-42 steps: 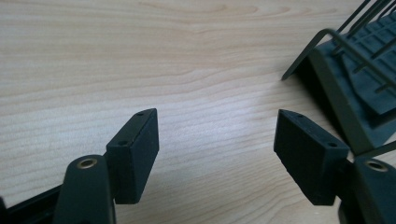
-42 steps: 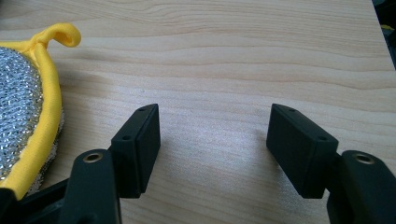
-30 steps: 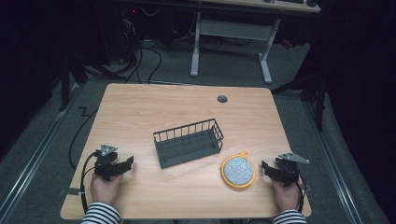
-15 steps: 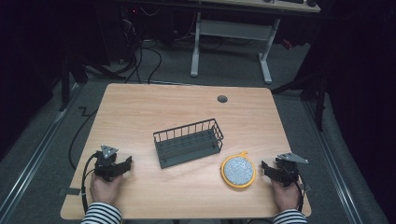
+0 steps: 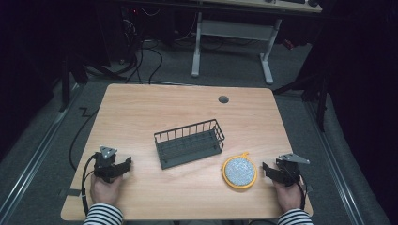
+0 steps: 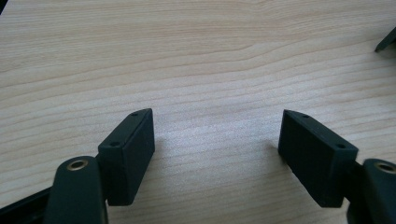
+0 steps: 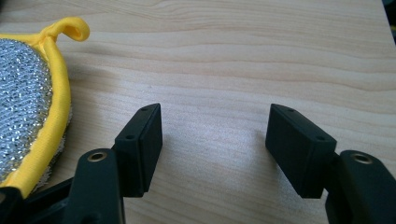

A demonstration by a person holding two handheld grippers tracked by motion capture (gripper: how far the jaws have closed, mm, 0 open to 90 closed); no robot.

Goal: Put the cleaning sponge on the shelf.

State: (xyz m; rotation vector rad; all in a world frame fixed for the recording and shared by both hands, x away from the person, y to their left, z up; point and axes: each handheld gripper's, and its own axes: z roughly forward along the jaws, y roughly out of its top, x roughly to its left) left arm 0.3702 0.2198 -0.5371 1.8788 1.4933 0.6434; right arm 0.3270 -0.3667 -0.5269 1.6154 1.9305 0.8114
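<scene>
Scrubber: the round silver pad with a yellow rim (image 5: 239, 171) is what I take as my target; it lies flat on the table (image 5: 187, 112), near the front-right corner of the wire basket (image 5: 189, 143) but apart from it.
Scrubber shape: round, so I see no long axis; its yellow loop (image 7: 70, 28) points toward the basket.
Right gripper (image 5: 271, 169): just beside the scrubber, on the side away from the basket; jaws apart over bare wood, nothing between them. In the right gripper view the scrubber sits off the left jaw.
Left gripper (image 5: 123, 168): well apart from the scrubber, past the basket's other end; its jaws have just been opening and stand wide with nothing between them.
Nearer hand: the right, I judge.
Basket contents: nothing in it that I can see.
</scene>
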